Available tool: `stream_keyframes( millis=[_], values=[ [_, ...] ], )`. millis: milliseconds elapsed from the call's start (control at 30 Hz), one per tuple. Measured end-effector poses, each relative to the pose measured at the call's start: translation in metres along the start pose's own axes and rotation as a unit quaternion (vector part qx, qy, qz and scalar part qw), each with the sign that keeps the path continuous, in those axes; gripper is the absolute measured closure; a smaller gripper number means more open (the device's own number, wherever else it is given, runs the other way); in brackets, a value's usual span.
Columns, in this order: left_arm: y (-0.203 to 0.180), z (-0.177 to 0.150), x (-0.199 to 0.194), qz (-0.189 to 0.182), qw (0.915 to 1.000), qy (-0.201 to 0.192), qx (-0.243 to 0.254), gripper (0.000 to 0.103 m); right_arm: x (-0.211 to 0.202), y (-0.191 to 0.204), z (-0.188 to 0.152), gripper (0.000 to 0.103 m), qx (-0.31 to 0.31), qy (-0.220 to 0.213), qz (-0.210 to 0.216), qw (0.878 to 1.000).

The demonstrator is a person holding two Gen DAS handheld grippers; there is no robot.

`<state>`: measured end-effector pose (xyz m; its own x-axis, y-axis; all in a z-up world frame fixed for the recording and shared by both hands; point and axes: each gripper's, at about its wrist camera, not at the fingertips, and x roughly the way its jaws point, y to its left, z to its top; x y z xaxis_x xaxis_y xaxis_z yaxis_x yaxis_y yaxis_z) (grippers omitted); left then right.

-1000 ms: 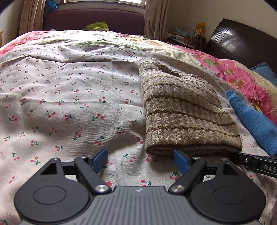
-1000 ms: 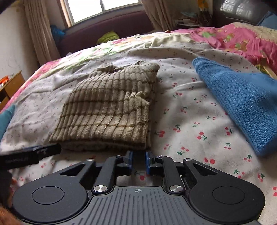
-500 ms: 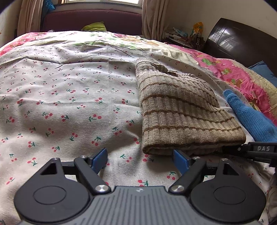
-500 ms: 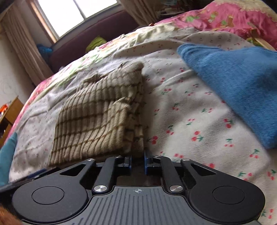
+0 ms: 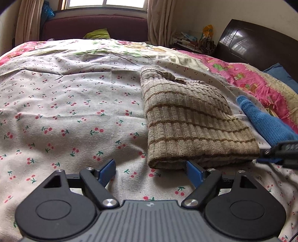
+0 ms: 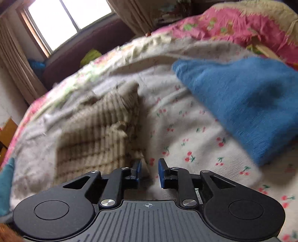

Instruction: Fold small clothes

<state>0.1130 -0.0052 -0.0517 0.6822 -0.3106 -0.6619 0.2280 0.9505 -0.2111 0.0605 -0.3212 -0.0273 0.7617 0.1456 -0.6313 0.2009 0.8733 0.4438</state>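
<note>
The left tool (image 5: 150,170) gapes wide, empty; the right tool (image 6: 149,172) is opening, empty, the folded striped sweater (image 6: 96,137) at ten o'clock.

Beige sweater (image 5: 190,122) with brown stripes; white sheet (image 5: 65,115) with red cherries; plain blue knit (image 6: 247,104); pink floral quilt (image 5: 247,80).

Daylight comes from the window (image 5: 104,3), which is overexposed. The left wrist view is sharp; the right wrist view has strong motion blur. Both bend at the edges.
</note>
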Motion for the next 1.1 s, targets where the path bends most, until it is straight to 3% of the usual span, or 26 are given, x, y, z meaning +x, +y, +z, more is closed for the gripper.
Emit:
stream_keyframes(
  millis=[67,167,267,333,400,467,600,767,900,1000,1100],
  values=[
    [0.0,0.001,0.0,-0.003,1.0,-0.001,-0.002,0.011,-0.006,-0.004,0.0,0.068,0.036,0.004,0.04,0.999],
    [-0.001,0.001,0.0,-0.006,1.0,-0.002,-0.004,0.011,0.004,-0.008,-0.003,0.063,0.086,0.031,0.083,0.992],
    [-0.002,0.001,-0.001,-0.007,1.0,-0.005,-0.003,0.011,0.02,-0.006,-0.01,0.062,0.104,0.051,0.083,0.99],
    [-0.001,0.001,-0.003,-0.007,0.9999,-0.007,-0.004,0.011,0.024,-0.006,-0.011,0.062,0.115,0.036,0.076,0.99],
    [-0.001,0.001,-0.003,-0.006,0.9999,-0.007,-0.005,0.011,0.02,-0.011,-0.007,0.07,0.146,0.015,0.091,0.985],
    [-0.001,0.001,-0.003,-0.006,0.9999,-0.009,-0.004,0.011,0.014,-0.012,0.001,0.1,0.145,0.002,0.094,0.985],
    [-0.003,0.004,-0.004,-0.002,0.9997,-0.025,-0.001,0.011,0.009,-0.008,0.01,0.1,0.117,-0.001,0.091,0.989],
    [-0.008,0.008,-0.003,0.007,0.9987,-0.048,0.016,0.011,0.013,-0.017,0.011,0.1,0.124,0.004,0.077,0.989],
    [-0.009,0.007,0.003,0.005,0.9992,-0.034,0.018,0.011,0.015,-0.022,0.002,0.093,0.131,0.018,0.069,0.989],
    [-0.009,0.005,0.009,0.002,0.9996,-0.021,0.02,0.011,0.009,-0.026,-0.002,0.087,0.147,0.022,0.087,0.985],
    [-0.01,0.003,0.01,0.0,0.9996,-0.017,0.022,0.011,0.003,-0.023,-0.007,0.07,0.145,0.03,0.102,0.984]
  ],
)
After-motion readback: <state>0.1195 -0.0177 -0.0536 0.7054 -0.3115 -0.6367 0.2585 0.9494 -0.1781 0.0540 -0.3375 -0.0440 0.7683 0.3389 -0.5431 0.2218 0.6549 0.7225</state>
